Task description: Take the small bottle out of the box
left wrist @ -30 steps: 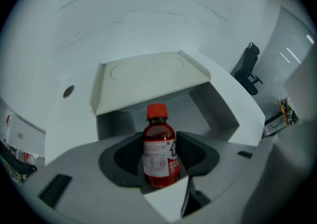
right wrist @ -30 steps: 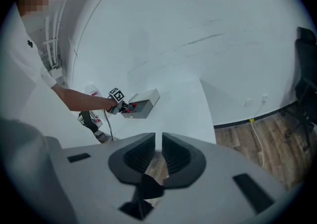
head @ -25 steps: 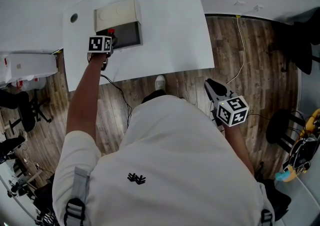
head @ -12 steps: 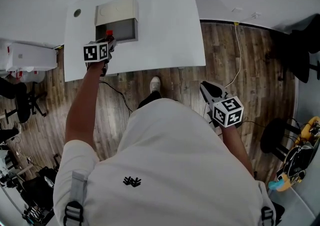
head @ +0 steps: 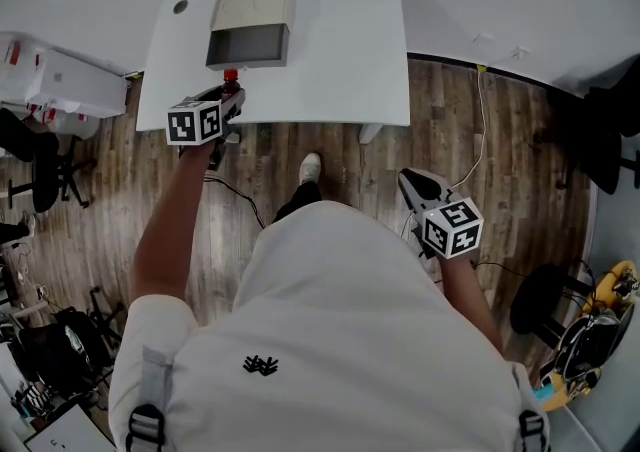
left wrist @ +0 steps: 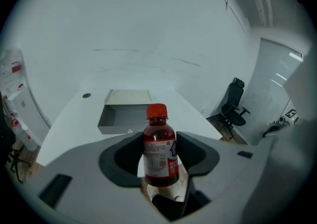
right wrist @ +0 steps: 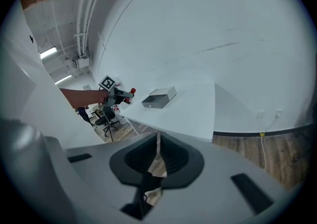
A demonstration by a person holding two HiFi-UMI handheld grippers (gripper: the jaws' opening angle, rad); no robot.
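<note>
The main step looks done: the small bottle (left wrist: pixel 159 151) is already out of the box (left wrist: pixel 125 119) and in the air, gripped by the left tool (left wrist: pixel 159 154). Its jaws stand wide and press on either side of the bottle's body, just below the shoulder. The bottle is upright between them, red cap on top and label facing back along the tool. It sits on the person's side of the box, clear of the open front and apart from it, near the edge of the white surface (head: pixel 340 50) that the box rests on. What shows of the box's inside looks empty. Judging by this, what may remain is to set the bottle down away from the box and let go. The right tool (right wrist: pixel 156 156) has its jaws together on nothing and hangs well away from the box, over the wooden floor (head: pixel 470 130) beside the person.
</note>
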